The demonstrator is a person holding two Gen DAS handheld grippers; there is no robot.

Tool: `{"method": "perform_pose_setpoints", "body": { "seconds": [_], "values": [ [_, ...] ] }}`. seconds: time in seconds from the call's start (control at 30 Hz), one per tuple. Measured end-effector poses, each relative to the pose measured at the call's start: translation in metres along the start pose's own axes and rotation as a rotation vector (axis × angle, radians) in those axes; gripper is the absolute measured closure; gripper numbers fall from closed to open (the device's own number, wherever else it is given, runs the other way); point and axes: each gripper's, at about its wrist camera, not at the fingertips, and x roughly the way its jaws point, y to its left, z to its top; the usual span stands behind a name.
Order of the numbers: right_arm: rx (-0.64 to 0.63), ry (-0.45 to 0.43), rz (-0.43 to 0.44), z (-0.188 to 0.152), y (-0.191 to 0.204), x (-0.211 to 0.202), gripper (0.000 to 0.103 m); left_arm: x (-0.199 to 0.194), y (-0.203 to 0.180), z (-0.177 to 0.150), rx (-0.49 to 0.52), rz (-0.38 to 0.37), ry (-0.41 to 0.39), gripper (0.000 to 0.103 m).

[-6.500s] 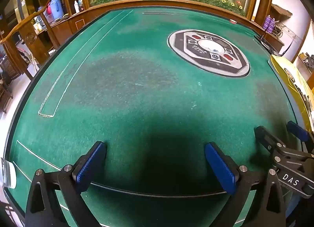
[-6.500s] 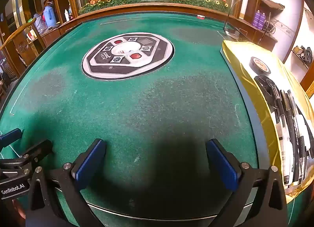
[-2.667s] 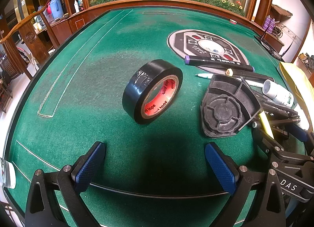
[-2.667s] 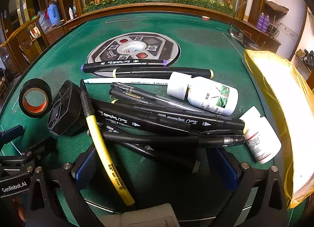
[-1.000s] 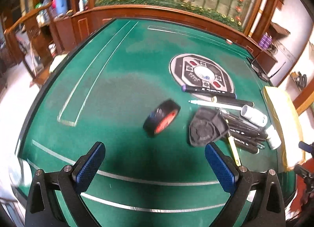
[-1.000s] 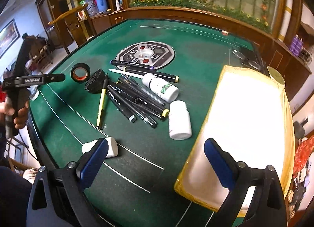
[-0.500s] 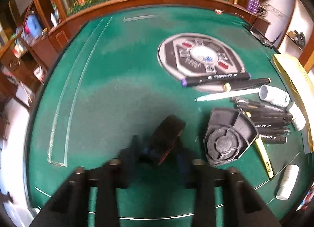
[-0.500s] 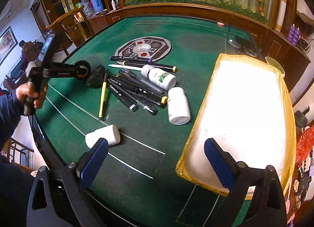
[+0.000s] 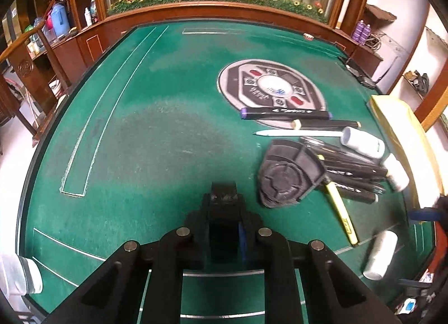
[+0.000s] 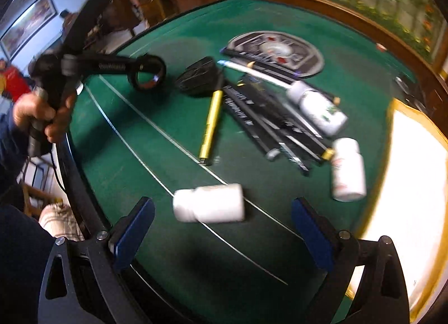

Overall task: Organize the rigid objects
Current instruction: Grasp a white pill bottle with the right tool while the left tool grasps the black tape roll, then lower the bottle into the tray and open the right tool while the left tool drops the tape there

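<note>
Jaws of the left gripper (image 9: 224, 212), which have just been closing, clamp the black roll of electrical tape (image 9: 224, 195) edge-on over the green felt table (image 9: 145, 139); from the right wrist view the roll (image 10: 147, 76) hangs in that gripper, held by a person's hand (image 10: 42, 117). The right gripper (image 10: 221, 223) stands with its blue-padded jaws wide, nothing between them, above a white plastic bottle (image 10: 208, 206) lying on its side across a white line. Just beyond lie a yellow highlighter pen (image 10: 211, 124), a black wedge-shaped plastic holder (image 9: 288, 175) and a heap of black marker pens (image 9: 352, 173), with two more white bottles (image 10: 347, 170) beside the gold-rimmed tray (image 10: 414, 173). Farther off sits the grey octagonal centre panel (image 9: 271, 89).
</note>
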Motion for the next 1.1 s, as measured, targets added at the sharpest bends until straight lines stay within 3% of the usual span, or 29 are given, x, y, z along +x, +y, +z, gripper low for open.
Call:
{"method": "perform_pose_setpoints", "body": {
  "seconds": [0.17,0.23,0.3,0.4,0.53,0.73,1.1],
  "values": [
    [-0.014,0.068,-0.020,0.002,0.007,0.025,0.008,-0.013,-0.003,-0.001,0.012,-0.026,-0.019,0.088],
    [-0.009,0.082,-0.020,0.002,0.006,0.031,0.019,-0.014,-0.005,-0.001,0.025,-0.025,-0.025,0.088],
    [0.010,0.109,-0.008,0.002,0.003,0.038,0.036,-0.015,-0.005,0.000,0.033,-0.030,-0.024,0.088],
    [0.024,0.104,-0.013,0.002,0.003,0.040,0.043,-0.015,-0.006,0.002,0.036,-0.041,-0.024,0.088],
    [0.046,0.101,-0.007,0.001,0.002,0.038,0.044,-0.017,-0.010,0.005,0.050,-0.058,-0.028,0.088],
    [0.114,0.024,0.006,0.007,-0.008,0.020,0.044,-0.024,-0.019,0.013,0.079,-0.087,-0.045,0.088],
    [0.256,-0.069,-0.048,0.001,-0.042,-0.022,0.044,-0.038,-0.060,0.031,0.170,-0.131,-0.088,0.088]
  ]
}}
